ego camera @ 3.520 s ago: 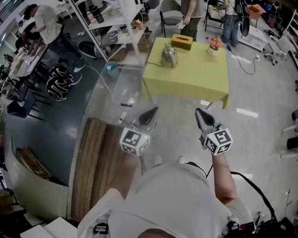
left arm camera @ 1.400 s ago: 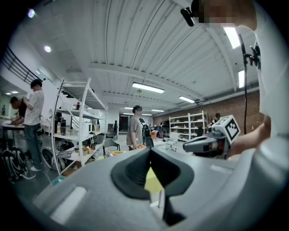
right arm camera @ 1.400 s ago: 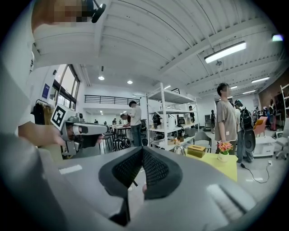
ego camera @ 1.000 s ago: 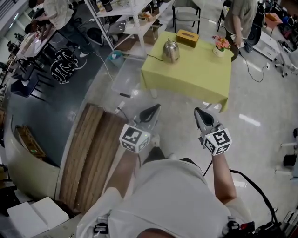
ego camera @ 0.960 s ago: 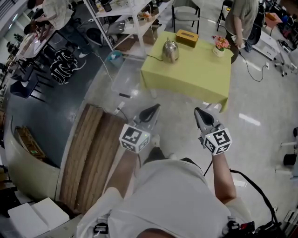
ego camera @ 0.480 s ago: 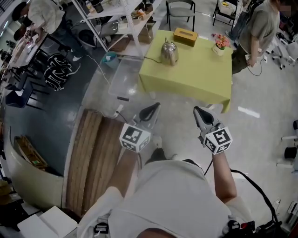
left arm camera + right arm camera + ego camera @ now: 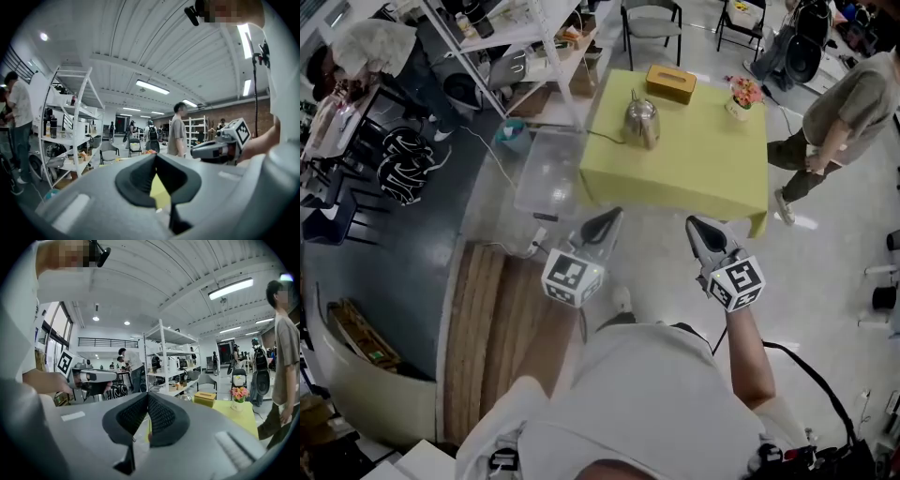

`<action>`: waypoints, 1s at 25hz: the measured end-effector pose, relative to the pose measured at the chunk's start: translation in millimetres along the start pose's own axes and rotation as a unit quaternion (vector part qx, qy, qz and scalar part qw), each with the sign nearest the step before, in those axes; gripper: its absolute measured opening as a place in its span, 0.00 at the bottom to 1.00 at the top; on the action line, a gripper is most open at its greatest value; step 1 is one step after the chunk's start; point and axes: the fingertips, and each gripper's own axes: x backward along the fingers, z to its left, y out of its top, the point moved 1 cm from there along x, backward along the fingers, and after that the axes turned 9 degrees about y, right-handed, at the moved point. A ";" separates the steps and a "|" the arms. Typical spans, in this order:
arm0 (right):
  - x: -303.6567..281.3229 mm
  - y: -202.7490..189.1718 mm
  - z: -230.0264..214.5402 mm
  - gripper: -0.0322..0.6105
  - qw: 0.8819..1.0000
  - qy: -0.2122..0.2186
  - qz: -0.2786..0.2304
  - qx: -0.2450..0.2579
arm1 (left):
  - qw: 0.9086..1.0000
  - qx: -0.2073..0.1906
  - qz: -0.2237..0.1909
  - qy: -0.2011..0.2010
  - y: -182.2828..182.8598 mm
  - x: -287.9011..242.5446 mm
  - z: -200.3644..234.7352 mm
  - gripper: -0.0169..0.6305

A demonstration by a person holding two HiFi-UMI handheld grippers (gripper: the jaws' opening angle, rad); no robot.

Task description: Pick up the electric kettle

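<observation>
A square table (image 7: 703, 164) draped in a yellow-green cloth is standing on the pale glossy floor (image 7: 825, 272) of a large workshop, well ahead of the person. The electric kettle (image 7: 642, 119), silver and upright, is sitting near the table's far left corner, its cord (image 7: 602, 135) trailing off the left edge. A tan tissue box (image 7: 668, 83) is lying beyond it, and a small pot of flowers (image 7: 736, 95) is standing at the far right. White shelving (image 7: 539, 42) and a clear plastic bin (image 7: 546, 173) are standing left of the table, with wooden boards (image 7: 483, 319) nearer. The left gripper (image 7: 606, 221) and right gripper (image 7: 697, 226) are pointing toward the table, both with jaws pressed together and holding nothing, their cubes showing black-and-white square markers.
</observation>
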 end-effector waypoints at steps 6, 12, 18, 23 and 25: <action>-37.0 -0.5 -17.5 0.06 0.999 -0.033 0.013 -0.008 | 1.000 -0.001 0.001 -0.020 -0.1 -15.3 40.0 0.03; -61.8 -4.9 -29.0 0.06 0.998 -0.057 0.009 -0.023 | 0.999 -0.004 0.007 -0.042 -5.3 -31.7 68.8 0.03; -74.4 -12.9 -35.6 0.06 0.997 -0.071 0.014 -0.041 | 0.999 -0.002 0.004 -0.051 -1.4 -42.4 87.2 0.03; -83.2 -11.7 -39.9 0.06 0.996 -0.073 0.010 -0.050 | 0.998 0.000 0.007 -0.057 -4.1 -49.1 96.5 0.03; -87.7 -9.1 -43.3 0.06 0.996 -0.073 0.011 -0.048 | 0.998 0.001 0.006 -0.059 -4.1 -53.1 100.1 0.03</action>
